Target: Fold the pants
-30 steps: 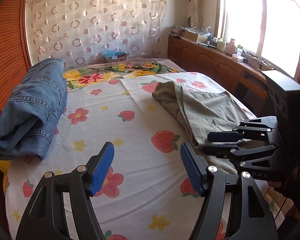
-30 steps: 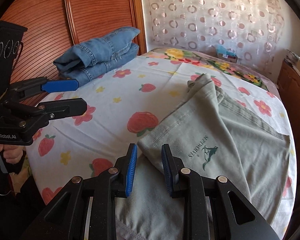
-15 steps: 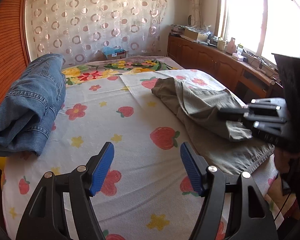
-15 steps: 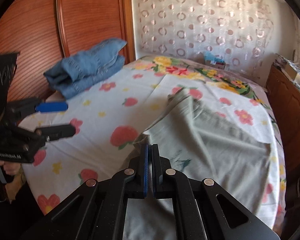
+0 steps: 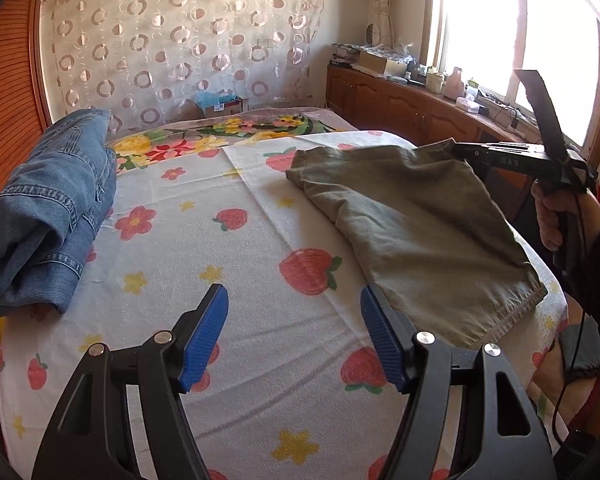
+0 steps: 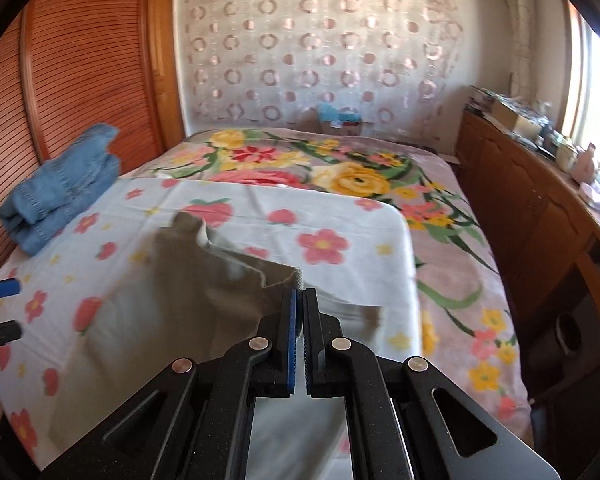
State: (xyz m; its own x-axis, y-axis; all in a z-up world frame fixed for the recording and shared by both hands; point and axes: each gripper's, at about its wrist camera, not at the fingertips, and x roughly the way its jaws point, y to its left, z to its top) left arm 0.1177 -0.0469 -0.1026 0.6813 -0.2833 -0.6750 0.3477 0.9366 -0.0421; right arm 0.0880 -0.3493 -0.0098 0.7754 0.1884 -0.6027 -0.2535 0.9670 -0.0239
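bed (image 5: 260, 360): covered by a strawberry-print sheet
pants (image 5: 412, 220): olive, on the bed's right side, one corner lifted
jeans (image 5: 48, 216): folded at the left edge
right tool (image 6: 299, 300): pinching the pants' raised corner
left tool (image 5: 294, 332): spread, above the sheet

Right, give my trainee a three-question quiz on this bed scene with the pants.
1. True or false: the right gripper is shut on the khaki pants.
2. The left gripper is: A) open over the sheet, B) holding the jeans, C) clamped on the pants.
3. Fill in: the folded jeans lie beside the wooden ____.

Key: 1 true; 2 A; 3 wardrobe.
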